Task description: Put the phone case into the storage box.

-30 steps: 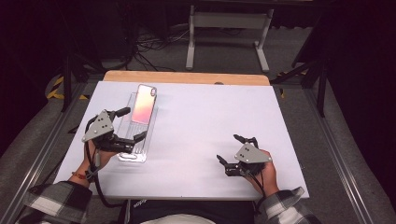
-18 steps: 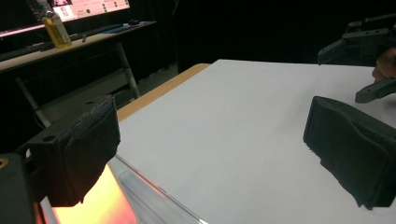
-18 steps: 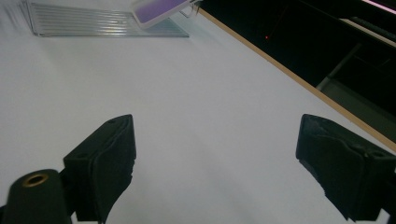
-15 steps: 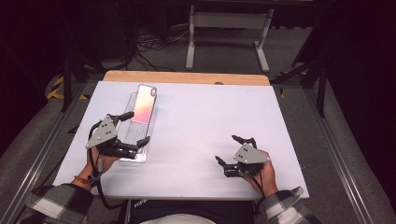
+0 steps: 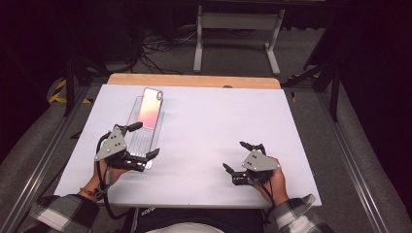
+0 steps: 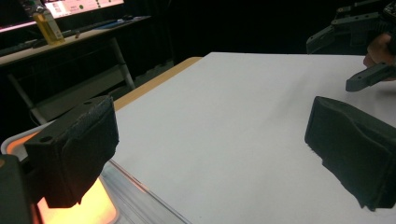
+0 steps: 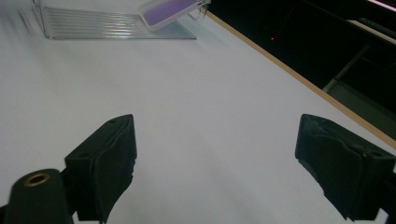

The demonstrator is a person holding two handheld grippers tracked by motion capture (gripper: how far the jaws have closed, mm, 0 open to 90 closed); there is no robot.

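Observation:
A phone (image 5: 150, 109) in a clear case, its screen glowing pink-orange, lies tilted on a clear ribbed tray (image 5: 140, 138) at the left of the white table. My left gripper (image 5: 145, 140) is open, its jaws set either side of the tray's near end without touching the phone. In the left gripper view the left gripper (image 6: 210, 163) has the orange phone (image 6: 91, 207) under its left jaw. My right gripper (image 5: 234, 155) rests open at the near right with nothing between its jaws. The right gripper view has the right gripper (image 7: 219, 163) facing the tray (image 7: 107, 23) and phone (image 7: 173, 7) far off.
The white table top (image 5: 218, 121) has a wooden strip (image 5: 194, 80) along its far edge. A metal stand (image 5: 238, 29) and cables sit on the floor behind. The right gripper's jaw (image 6: 371, 77) and a hand appear at the upper right of the left gripper view.
My left gripper has drawn back along the tray toward the near edge, still open. The right gripper has hardly moved.

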